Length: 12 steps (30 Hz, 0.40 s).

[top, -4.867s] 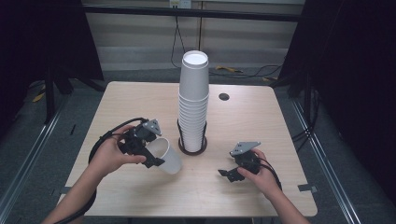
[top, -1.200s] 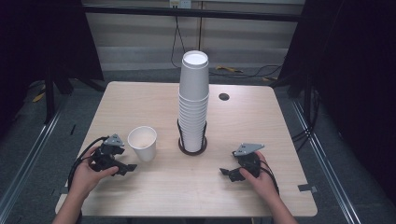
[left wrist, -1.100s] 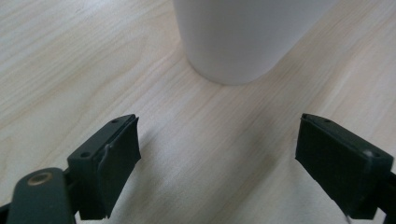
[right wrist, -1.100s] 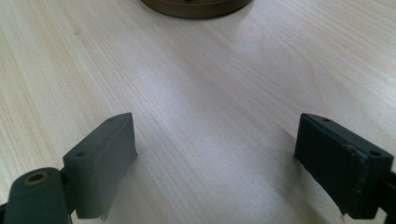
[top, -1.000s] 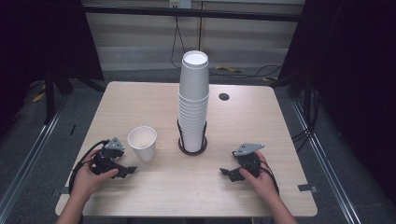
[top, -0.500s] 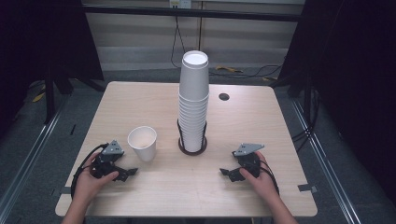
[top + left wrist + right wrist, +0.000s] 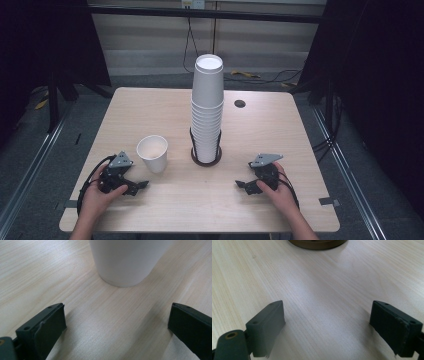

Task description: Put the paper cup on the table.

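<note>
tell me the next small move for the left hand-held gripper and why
Probably reach for the next cup on the stack of cups. The single cup stands upright, apart from the stack, and the left hand-held gripper is clear of it; its jaws have just been opening, with nothing between them.

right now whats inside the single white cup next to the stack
From the high view, the single white cup stands upright and open, and its inside looks white with nothing visible in it. The deepest part of its bottom is hidden by the near wall, so that part cannot be checked.
</note>
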Available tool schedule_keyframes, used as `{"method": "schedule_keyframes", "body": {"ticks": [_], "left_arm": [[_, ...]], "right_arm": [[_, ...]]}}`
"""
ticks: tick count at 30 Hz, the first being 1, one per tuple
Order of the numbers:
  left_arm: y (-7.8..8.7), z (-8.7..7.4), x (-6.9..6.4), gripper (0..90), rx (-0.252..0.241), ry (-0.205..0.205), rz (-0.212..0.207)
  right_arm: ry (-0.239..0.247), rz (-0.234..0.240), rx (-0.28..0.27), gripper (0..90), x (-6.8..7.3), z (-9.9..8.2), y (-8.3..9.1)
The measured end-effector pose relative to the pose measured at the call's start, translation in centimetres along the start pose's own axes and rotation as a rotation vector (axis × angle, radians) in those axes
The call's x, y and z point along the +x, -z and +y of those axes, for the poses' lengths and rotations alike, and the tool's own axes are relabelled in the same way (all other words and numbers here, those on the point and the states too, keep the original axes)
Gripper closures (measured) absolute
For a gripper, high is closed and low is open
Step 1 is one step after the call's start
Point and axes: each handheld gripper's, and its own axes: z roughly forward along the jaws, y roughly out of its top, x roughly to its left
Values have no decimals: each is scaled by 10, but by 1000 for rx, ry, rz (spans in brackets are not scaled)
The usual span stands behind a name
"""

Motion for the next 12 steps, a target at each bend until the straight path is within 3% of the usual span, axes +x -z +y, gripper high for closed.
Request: {"method": "schedule_keyframes", "body": {"ticks": [12], "left_arm": [[0,0,0,5,-4,0,1]], "right_arm": [[0,0,1,119,0,0,0]]}}
